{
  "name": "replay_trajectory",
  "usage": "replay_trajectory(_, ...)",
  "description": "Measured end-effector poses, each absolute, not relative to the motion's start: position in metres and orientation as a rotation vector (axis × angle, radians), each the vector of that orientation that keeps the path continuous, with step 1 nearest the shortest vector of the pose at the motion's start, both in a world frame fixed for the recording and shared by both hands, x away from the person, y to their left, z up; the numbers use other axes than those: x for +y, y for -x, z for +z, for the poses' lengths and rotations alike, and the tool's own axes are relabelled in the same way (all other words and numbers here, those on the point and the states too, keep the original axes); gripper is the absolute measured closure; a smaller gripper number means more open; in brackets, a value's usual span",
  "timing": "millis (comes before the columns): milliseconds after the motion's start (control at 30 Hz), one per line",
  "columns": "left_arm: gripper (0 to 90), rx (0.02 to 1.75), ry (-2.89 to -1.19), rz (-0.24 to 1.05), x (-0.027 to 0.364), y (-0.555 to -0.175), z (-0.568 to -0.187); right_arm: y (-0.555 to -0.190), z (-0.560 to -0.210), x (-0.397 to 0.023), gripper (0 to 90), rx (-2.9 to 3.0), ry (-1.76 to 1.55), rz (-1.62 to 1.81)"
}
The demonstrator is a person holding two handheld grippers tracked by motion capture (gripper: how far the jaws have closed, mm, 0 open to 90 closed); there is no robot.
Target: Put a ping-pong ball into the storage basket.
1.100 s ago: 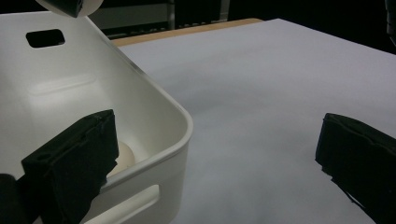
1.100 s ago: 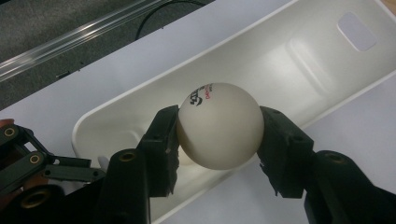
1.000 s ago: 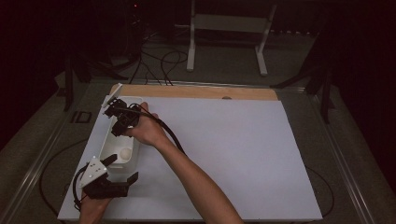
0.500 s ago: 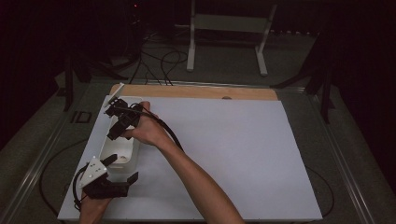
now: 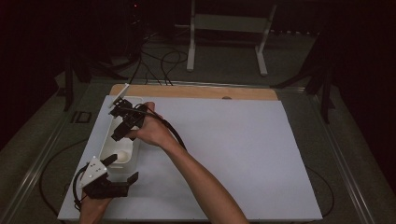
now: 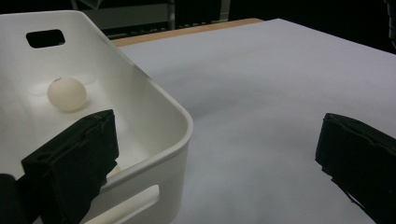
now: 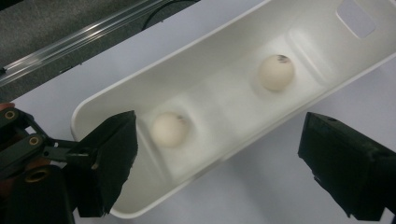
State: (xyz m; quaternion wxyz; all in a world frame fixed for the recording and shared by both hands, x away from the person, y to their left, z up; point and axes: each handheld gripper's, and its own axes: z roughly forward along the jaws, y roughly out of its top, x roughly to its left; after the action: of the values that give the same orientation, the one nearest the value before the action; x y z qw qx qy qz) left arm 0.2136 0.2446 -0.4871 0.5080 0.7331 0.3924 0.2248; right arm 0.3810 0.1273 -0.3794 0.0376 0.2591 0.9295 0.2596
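My right gripper (image 5: 122, 127) jaws have just been opening and now stand wide, nothing between them. So that ball is dropped: two white balls in the white bin (image 7: 116, 93), one blurred near my jaw (probably not yet settled) (image 7: 169, 129), the other resting further along toward the handle slot (image 7: 276, 72). The bin sits along the left edge of the white sheet (image 5: 224, 154), near its far-left corner. My left gripper (image 5: 114, 173) is at the bin's near end, one jaw inside the wall, one outside on the sheet, pads apart and not pressing the rim. I read it as a brace, not a grip. Placement step looks done.
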Motion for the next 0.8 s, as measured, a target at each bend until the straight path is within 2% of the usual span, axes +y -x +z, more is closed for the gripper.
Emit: replay_trajectory(800, 0.0, 0.945, -1.77, 0.543, 0.244, -0.214, -0.487, -0.371, -0.381, 0.101, 9.2, 2.812, -0.766, 0.798)
